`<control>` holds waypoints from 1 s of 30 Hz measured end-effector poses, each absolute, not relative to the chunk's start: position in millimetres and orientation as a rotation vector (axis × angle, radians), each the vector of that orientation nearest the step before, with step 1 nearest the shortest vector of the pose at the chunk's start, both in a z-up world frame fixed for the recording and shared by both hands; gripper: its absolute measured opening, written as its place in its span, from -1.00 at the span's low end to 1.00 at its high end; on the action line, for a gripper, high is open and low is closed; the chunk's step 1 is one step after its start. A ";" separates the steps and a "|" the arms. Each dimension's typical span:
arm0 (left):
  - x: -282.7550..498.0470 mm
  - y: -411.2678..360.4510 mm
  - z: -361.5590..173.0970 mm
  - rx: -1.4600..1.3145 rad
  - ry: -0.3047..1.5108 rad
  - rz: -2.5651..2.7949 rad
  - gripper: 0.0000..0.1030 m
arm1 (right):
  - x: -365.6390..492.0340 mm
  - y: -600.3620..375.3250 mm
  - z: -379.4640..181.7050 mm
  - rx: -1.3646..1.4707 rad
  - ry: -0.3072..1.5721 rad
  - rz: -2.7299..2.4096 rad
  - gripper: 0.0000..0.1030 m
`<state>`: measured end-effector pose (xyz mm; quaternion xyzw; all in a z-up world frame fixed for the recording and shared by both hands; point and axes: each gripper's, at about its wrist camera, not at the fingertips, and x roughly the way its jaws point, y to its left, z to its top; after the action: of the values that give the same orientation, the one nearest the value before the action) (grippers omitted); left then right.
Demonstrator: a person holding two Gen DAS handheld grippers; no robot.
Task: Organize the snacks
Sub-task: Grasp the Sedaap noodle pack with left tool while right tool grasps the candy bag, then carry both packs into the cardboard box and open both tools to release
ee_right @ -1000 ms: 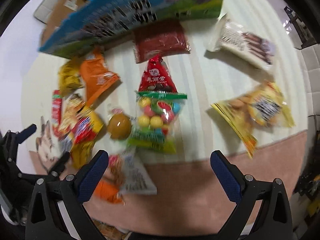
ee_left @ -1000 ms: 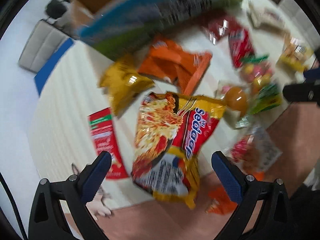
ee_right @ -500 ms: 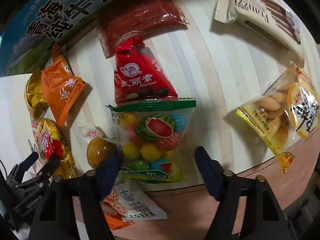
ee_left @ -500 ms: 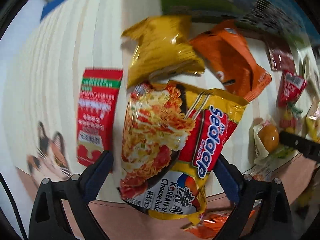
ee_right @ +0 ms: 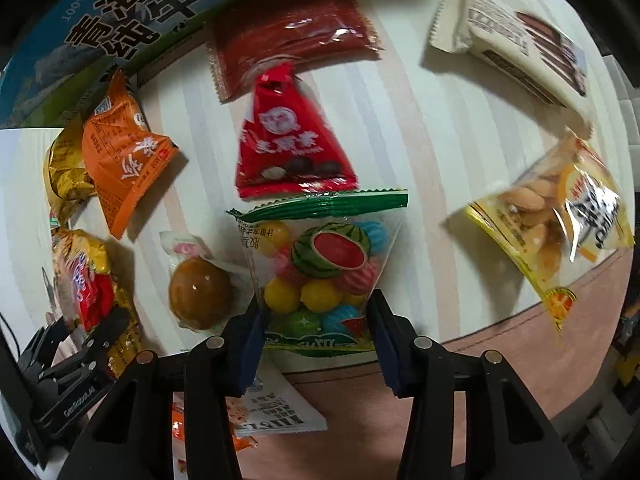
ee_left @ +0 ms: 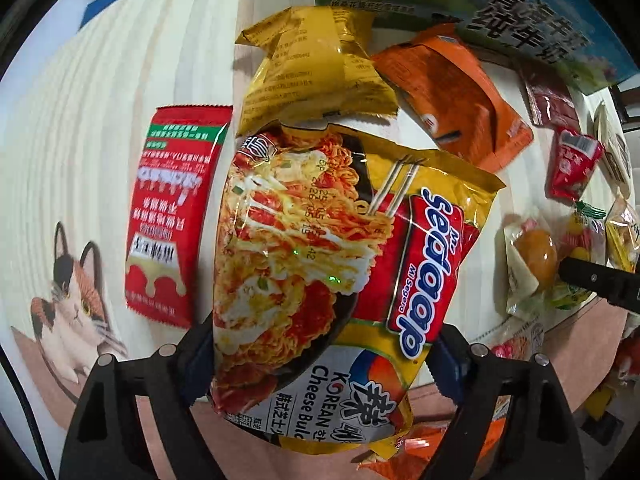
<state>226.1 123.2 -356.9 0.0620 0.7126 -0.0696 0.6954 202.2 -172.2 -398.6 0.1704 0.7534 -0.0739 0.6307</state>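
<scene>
Two wrist views, both grippers pointing down at snack packets scattered on a pale striped surface.

Left gripper: jaws closing, one each side of a big yellow-red instant noodle pack lying flat, lower end over the surface's pink border. The pack hides the pads, so can't tell if they press yet. Likely light, crinkly foil w/ a brittle noodle block inside; prob. best taken across the narrow width, gently, so the block doesn't crack. The foil may be slippery.

Right gripper: jaws closing on the lower part of a clear bag of coloured candy balls, green seal at top; pads look against its sides. Soft film w/ hard round sweets that shift, so it may bulge or slide.

Nearby: red triangular packet just above the candy bag, a wrapped brown ball beside it, and an orange packet.
</scene>
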 end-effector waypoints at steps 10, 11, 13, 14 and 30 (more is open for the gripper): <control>226.9 122.4 -345.1 0.040 1.521 -0.120 0.67 | 154.1 -195.3 -364.9 0.477 1.667 -0.126 -0.03; 225.6 126.4 -334.9 0.025 1.508 -0.120 0.67 | 151.9 -197.2 -357.2 0.496 1.657 -0.113 -0.03; 223.1 135.1 -325.3 -0.014 1.480 -0.127 0.67 | 148.5 -200.9 -339.1 0.516 1.633 -0.083 -0.03; 227.7 135.9 -311.4 -0.043 1.469 -0.132 0.67 | 151.4 -203.3 -329.4 0.521 1.618 -0.068 -0.03; 421.1 52.1 -256.7 -0.193 1.385 -0.173 0.67 | 359.9 -263.0 -204.6 0.473 1.421 0.113 -0.03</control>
<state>421.1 52.1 -256.7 -0.0887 0.6368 -0.0796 0.7618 359.9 -263.0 -204.6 0.2147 0.6456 0.0515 0.7311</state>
